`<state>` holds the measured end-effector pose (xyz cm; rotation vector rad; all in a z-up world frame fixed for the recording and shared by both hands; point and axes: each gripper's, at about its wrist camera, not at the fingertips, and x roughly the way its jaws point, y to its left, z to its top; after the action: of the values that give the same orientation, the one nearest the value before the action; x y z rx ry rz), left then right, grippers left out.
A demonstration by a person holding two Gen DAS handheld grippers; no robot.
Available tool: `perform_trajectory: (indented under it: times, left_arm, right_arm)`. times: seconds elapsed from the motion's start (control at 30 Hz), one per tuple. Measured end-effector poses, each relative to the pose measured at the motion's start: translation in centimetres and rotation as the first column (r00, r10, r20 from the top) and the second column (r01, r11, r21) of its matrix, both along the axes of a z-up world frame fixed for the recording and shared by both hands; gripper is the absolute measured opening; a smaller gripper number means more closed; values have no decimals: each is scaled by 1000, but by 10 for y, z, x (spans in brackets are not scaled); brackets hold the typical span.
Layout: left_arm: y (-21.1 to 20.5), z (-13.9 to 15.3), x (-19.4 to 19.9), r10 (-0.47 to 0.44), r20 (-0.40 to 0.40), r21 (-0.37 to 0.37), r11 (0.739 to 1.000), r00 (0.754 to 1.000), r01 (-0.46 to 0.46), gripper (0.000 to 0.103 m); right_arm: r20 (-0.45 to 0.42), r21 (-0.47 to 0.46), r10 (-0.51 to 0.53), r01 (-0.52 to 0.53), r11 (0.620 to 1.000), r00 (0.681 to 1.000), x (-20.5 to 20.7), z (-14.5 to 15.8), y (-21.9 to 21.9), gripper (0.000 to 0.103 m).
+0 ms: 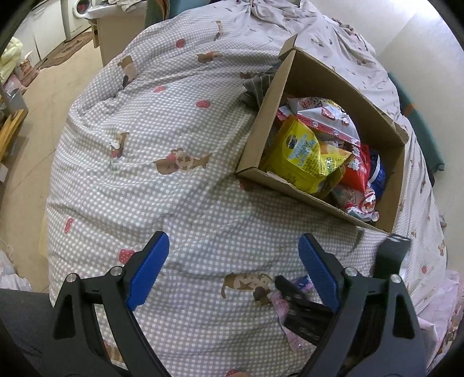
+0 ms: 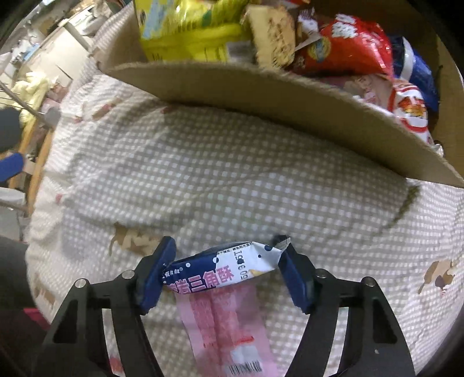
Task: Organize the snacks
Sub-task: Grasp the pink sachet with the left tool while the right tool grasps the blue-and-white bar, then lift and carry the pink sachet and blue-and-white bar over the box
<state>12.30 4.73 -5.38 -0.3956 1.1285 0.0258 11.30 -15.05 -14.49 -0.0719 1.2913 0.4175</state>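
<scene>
An open cardboard box (image 1: 261, 127) lies on a grey checked quilt (image 1: 162, 116), filled with snack bags: a yellow bag (image 1: 301, 156), a red bag (image 1: 358, 168) and a white-and-red bag (image 1: 322, 113). My left gripper (image 1: 233, 240) hovers open over the bare quilt in front of the box, nothing between its blue pads. My right gripper (image 2: 225, 246) is shut on a pink and navy snack packet (image 2: 220, 269), whose ends crumple against the pads. It sits just short of the box's near wall (image 2: 261, 95). The left wrist view shows the same packet (image 1: 278, 301) under the right gripper's black fingers (image 1: 293, 293).
A dark patterned packet (image 1: 258, 87) lies against the box's outer left wall. Beyond the quilt's left edge are floor (image 1: 52, 87), a washing machine (image 1: 78, 11) and wooden furniture (image 1: 11, 127). A white wall (image 1: 420, 43) rises behind the box. Pink fabric (image 1: 443, 304) lies at lower right.
</scene>
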Motion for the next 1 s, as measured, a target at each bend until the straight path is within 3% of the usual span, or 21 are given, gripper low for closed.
perform_trajectory:
  times: [0.17,0.27,0.37,0.47,0.63,0.83,0.9,1.0]
  left_arm:
    - [-5,-5,-3,-19,-15,24,1000,1000,19,89]
    - [-19,-18,-8,-60,-75,44,997,995,64,89]
    - [-31,-34,-20,-18,-136,8,1000,991,19,89]
    - [-63,-55,-33,13,-222,-33,999,975,-21,89]
    - [-124,-85,-46,41,-328,-14,999,944,-48,89]
    - [-147,-113,-44,168,-371,93,985,913,-143,89]
    - [-156,-115,-43,159,-368,135,984,916,-116,89]
    - [-161,-113,-44,150,-349,139,984,925,-108,86]
  right_arm:
    - [25,59,-9,8,998,1000,-12,35,-33,70]
    - [50,88,-65,61,994,997,-13,53,-65,70]
    - [72,127,-133,123,984,988,-9,64,-87,70]
    - [76,175,-198,182,968,977,-11,64,-109,70]
    - [68,248,-266,242,938,962,-4,77,-139,70]
    - [61,313,-299,267,912,952,-7,81,-155,70]
    - [68,331,-296,258,908,953,-8,84,-154,70]
    - [84,346,-285,240,907,955,-10,90,-153,70]
